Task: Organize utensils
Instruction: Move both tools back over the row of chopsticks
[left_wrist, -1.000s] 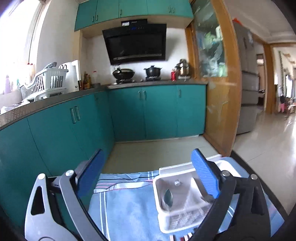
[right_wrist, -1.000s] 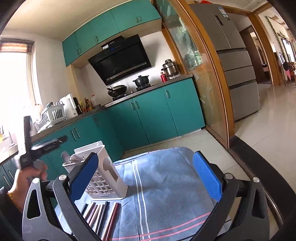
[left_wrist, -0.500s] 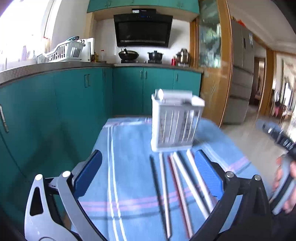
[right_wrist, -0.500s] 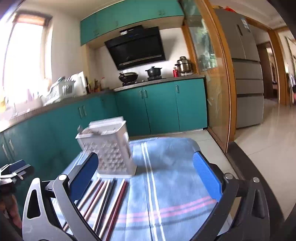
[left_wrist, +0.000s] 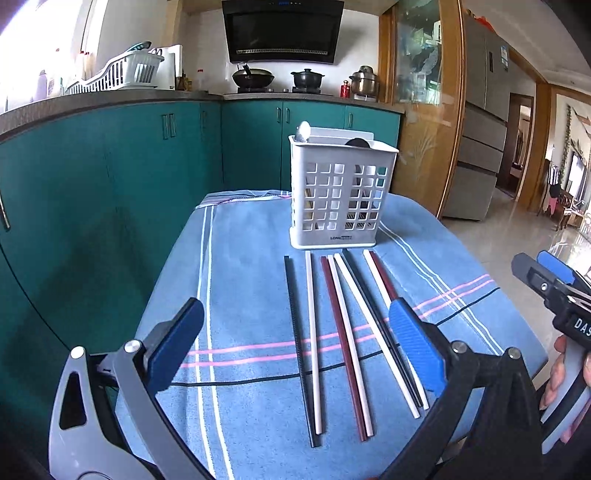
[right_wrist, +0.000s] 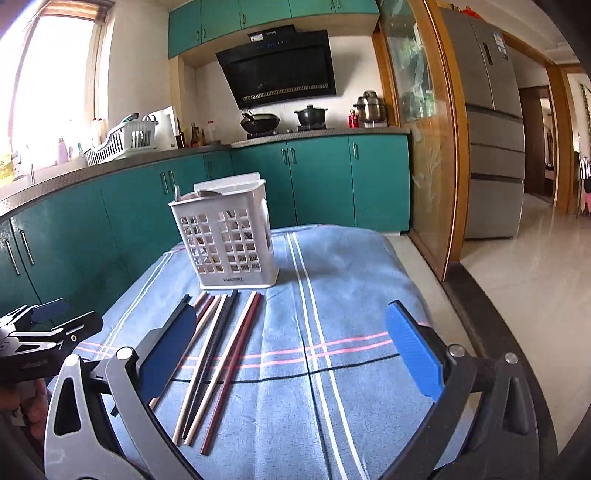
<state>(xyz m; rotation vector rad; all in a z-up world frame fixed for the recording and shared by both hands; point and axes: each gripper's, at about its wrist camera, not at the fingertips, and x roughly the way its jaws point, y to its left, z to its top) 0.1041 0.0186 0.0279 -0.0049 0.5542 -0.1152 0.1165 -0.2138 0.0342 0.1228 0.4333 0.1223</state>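
A white slotted utensil holder (left_wrist: 338, 192) stands upright on the blue striped cloth (left_wrist: 251, 295), with a spoon (left_wrist: 303, 132) in it. It also shows in the right wrist view (right_wrist: 229, 236). Several chopsticks (left_wrist: 343, 332), black, white and dark red, lie side by side in front of it; they also show in the right wrist view (right_wrist: 218, 354). My left gripper (left_wrist: 295, 350) is open and empty, hovering over the near ends of the chopsticks. My right gripper (right_wrist: 291, 350) is open and empty, to the right of the chopsticks.
Teal kitchen cabinets (left_wrist: 110, 166) run along the left and back, with a dish rack (left_wrist: 118, 74) and pots on the counter. The cloth-covered table ends close behind the holder. A wooden door frame (right_wrist: 432, 147) and a fridge (right_wrist: 495, 140) stand at right.
Both grippers have pulled back and lowered toward the near side of the table. The holder now stands farther off and the chopsticks lie in full view.
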